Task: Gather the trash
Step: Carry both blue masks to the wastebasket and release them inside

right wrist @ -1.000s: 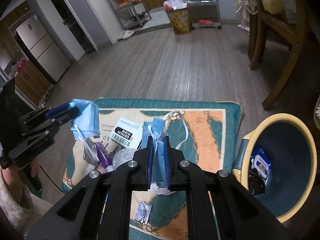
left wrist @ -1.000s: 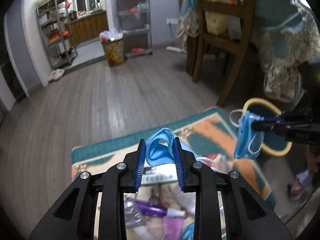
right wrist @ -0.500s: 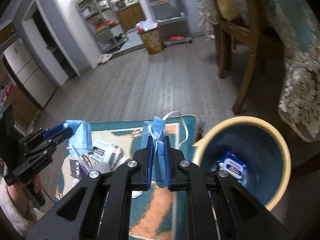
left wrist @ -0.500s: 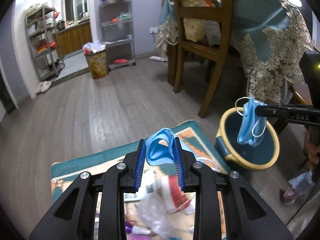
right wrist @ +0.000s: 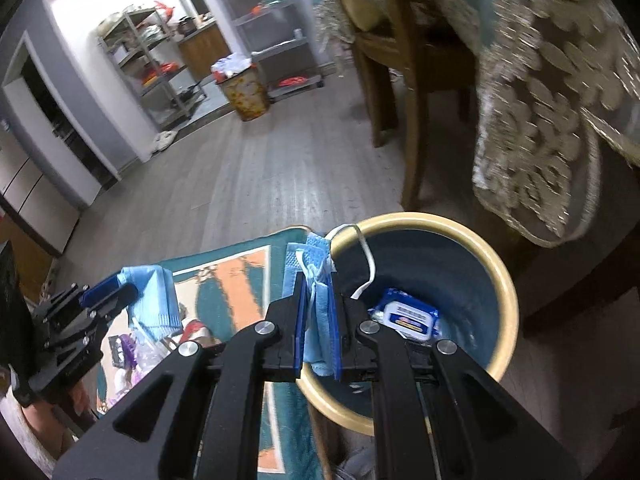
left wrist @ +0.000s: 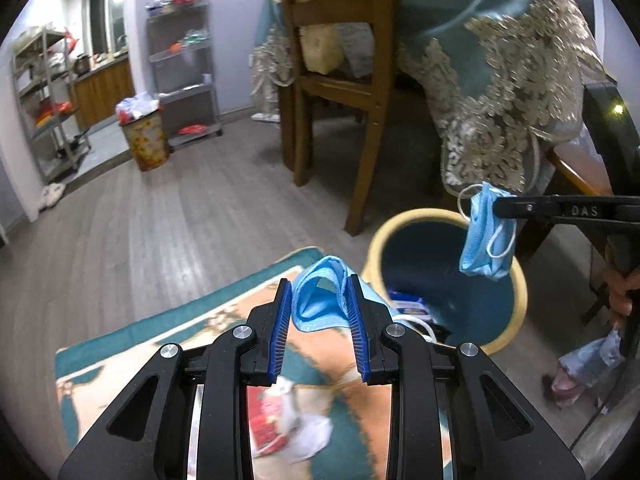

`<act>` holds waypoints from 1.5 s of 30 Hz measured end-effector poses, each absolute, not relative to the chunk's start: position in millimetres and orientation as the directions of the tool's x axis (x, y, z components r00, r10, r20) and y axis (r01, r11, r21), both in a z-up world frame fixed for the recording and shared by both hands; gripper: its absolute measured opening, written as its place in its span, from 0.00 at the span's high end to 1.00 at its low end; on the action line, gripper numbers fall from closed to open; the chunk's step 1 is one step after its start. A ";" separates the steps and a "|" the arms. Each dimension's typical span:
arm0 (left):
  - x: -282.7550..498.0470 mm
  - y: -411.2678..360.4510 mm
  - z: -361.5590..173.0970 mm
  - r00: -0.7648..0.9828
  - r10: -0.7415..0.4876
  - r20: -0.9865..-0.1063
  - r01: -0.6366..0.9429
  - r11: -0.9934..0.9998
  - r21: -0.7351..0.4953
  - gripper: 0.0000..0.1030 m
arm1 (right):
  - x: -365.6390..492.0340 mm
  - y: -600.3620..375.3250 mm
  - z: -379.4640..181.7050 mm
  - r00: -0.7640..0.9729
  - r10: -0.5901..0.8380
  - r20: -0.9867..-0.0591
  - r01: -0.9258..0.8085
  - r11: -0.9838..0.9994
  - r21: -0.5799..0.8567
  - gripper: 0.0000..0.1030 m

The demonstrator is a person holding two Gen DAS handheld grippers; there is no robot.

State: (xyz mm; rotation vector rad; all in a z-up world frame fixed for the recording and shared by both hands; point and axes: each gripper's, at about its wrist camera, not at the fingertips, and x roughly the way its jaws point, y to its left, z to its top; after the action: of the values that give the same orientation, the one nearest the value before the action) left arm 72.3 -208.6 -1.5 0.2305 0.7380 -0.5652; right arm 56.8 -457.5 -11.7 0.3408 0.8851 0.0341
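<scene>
My left gripper is shut on a folded blue face mask, held above the rug's right end beside the bin. My right gripper is shut on another blue face mask with white ear loops, right over the near rim of the yellow-rimmed blue bin. In the left wrist view that mask hangs over the bin. A blue-and-white wrapper lies inside the bin. Loose trash lies on the patterned rug.
A wooden chair and a table with a lace-edged cloth stand just behind the bin. A second full waste bin and metal shelves stand far back across the wooden floor. More litter lies on the rug's left part.
Both grippers have moved right, from over the rug toward the bin, each still holding its mask. The right gripper's mask now hangs over the bin opening.
</scene>
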 end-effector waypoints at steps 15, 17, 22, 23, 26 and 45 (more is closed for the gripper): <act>54.6 -277.9 -44.5 0.491 -0.455 -0.743 0.649 0.760 -0.037 0.72 | 34.9 -535.3 -49.2 0.572 0.023 -0.820 0.327 0.910 0.254 0.91; 54.3 -283.8 -47.9 0.487 -0.465 -0.740 0.653 0.756 -0.045 0.72 | 33.4 -540.3 -54.5 0.561 0.022 -0.828 0.345 0.902 0.258 0.91; 61.6 -297.4 -54.5 0.494 -0.468 -0.733 0.637 0.769 -0.061 0.72 | 36.0 -536.1 -59.6 0.553 0.047 -0.832 0.339 0.899 0.276 0.91; 63.5 -298.3 -55.6 0.492 -0.472 -0.732 0.631 0.772 -0.073 0.72 | 36.7 -532.2 -59.3 0.551 0.044 -0.833 0.327 0.907 0.264 0.91; 65.6 -304.1 -58.9 0.493 -0.470 -0.732 0.625 0.777 -0.078 0.71 | 41.3 -529.5 -58.5 0.548 0.043 -0.836 0.311 0.917 0.251 0.91; 59.2 -310.5 -57.6 0.555 -0.449 -0.700 0.631 0.776 0.003 0.09 | 45.6 -520.0 -45.8 0.611 0.018 -0.792 0.292 0.924 0.247 0.07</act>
State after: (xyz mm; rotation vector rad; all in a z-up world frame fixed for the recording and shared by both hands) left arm 59.2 -310.5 -57.6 0.2670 0.7440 -0.6463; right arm 45.6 -520.0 -45.8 0.3727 0.9050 -0.1625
